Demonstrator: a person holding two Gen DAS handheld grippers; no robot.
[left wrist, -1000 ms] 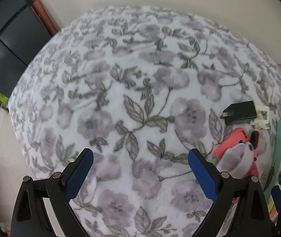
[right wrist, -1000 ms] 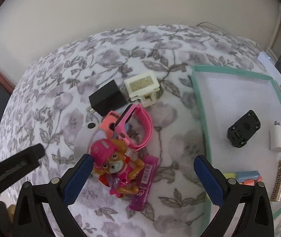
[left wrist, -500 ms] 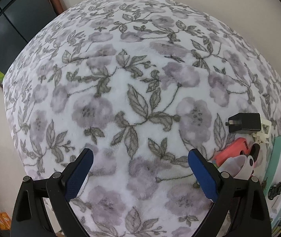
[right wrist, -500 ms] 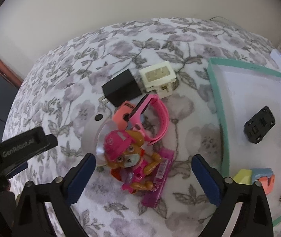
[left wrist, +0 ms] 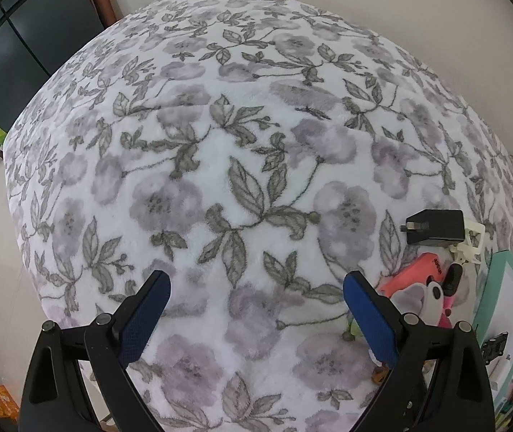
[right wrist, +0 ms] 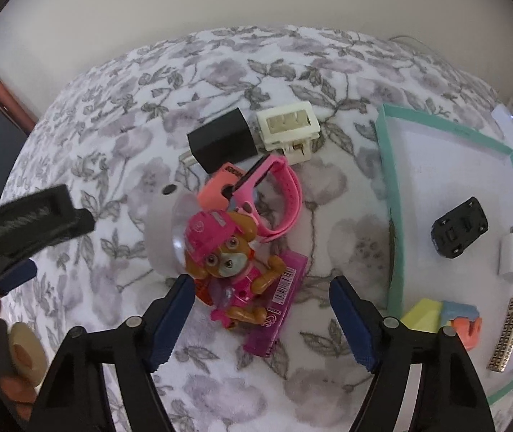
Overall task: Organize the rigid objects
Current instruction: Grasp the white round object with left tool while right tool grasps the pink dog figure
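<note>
A: How far along am I with the sorting?

B: Partway, I judge. The teal-rimmed tray (right wrist: 388, 194) already holds a black clip (right wrist: 459, 227), a white charger (right wrist: 512, 257), a gold comb-like piece (right wrist: 507, 334) and some coloured blocks (right wrist: 443, 320).

A: And what is left on the floral surface (right wrist: 119, 165)?

B: A cluster just beside the tray: the pup figure (right wrist: 229, 259) lying on a purple package (right wrist: 279, 309), a pink watch (right wrist: 274, 194), a black adapter (right wrist: 222, 140), a cream socket (right wrist: 288, 126) and a coral piece (right wrist: 216, 189).

A: My right claw (right wrist: 261, 318)?

B: Its jaws are closing around the pup figure; the pads do not press it yet.

A: The left claw (left wrist: 254, 307)?

B: It is wide and empty, over bare blanket.
</note>
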